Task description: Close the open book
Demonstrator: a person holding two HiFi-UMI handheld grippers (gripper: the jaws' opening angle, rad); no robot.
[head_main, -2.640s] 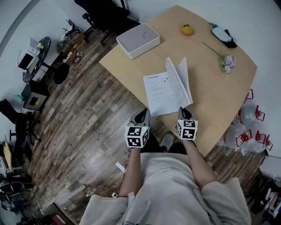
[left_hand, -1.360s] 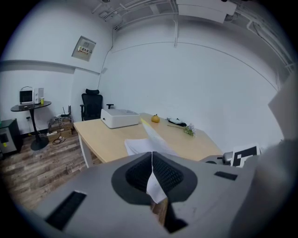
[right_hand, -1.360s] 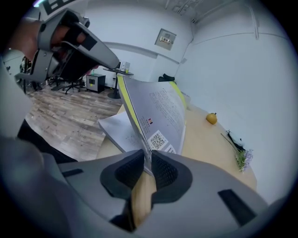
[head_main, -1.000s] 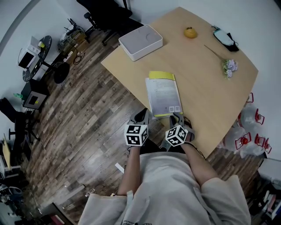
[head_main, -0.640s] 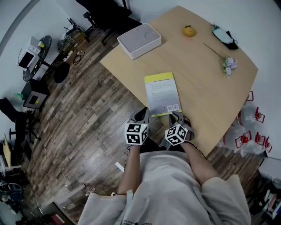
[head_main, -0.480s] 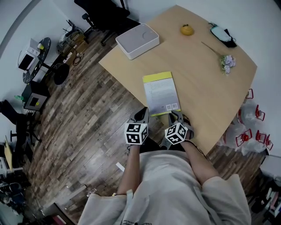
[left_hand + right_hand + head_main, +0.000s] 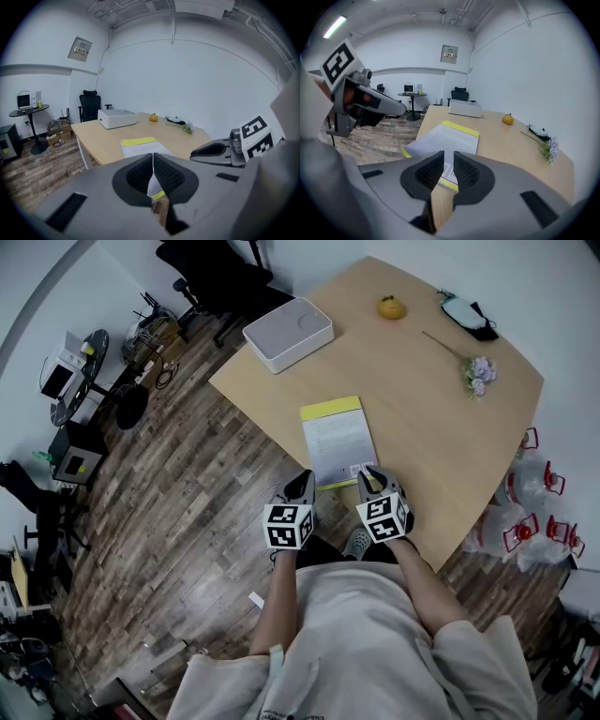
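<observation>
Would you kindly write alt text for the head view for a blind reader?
A closed white book with a yellow strip lies flat on a light wooden table. The person's left gripper and right gripper hover at its near edge, the right's empty jaws just opening.

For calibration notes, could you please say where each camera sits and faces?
Head view: on the head, steeply down at the closed yellow-edged paper book; shows torso, left hand-held gripper, right hand-held gripper.
Left gripper view: on its hand-held gripper, across the light wooden table; shut jaws.
Right gripper view: likewise; jaws, just opened further, empty.
All share the book.
</observation>
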